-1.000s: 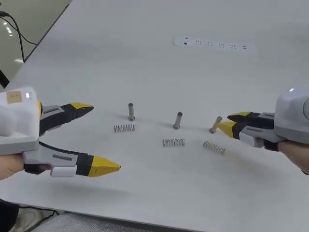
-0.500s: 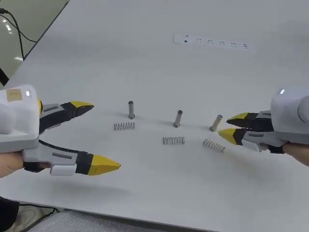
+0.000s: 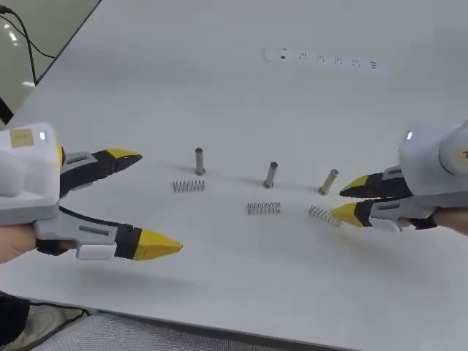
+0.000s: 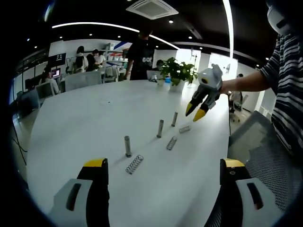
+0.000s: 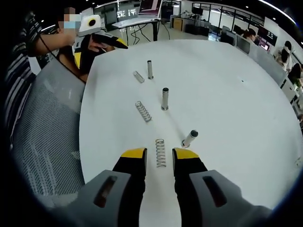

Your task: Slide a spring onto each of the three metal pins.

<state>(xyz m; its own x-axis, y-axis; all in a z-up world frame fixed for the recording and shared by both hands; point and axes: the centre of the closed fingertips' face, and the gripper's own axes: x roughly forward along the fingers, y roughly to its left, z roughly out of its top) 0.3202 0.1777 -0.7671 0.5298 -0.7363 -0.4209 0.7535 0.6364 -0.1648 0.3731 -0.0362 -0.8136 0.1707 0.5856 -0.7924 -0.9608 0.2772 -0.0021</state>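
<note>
Three short metal pins stand in a row on the white table: the left pin [image 3: 199,161], the middle pin [image 3: 271,174] and the right pin [image 3: 328,181], which leans. In front of each lies a loose spring: [image 3: 189,186], [image 3: 263,209], [image 3: 322,216]. My right gripper [image 3: 349,199] is open, its yellow tips beside the right spring. In the right gripper view that spring [image 5: 160,152] lies on the table just ahead of the gap of the gripper [image 5: 160,155], with the leaning pin [image 5: 189,138] to its right. My left gripper [image 3: 142,201] hangs wide open, left of the left spring [image 4: 134,164].
A white power strip [image 3: 322,61] lies flat at the far side of the table [image 3: 241,285]. The table's near edge runs just below the grippers, with a mesh chair [image 5: 42,142] beside it. People and desks stand far behind in the room.
My right gripper has dropped lower and come closer to the right spring, with its tips now level with it. The left gripper has stayed put.
</note>
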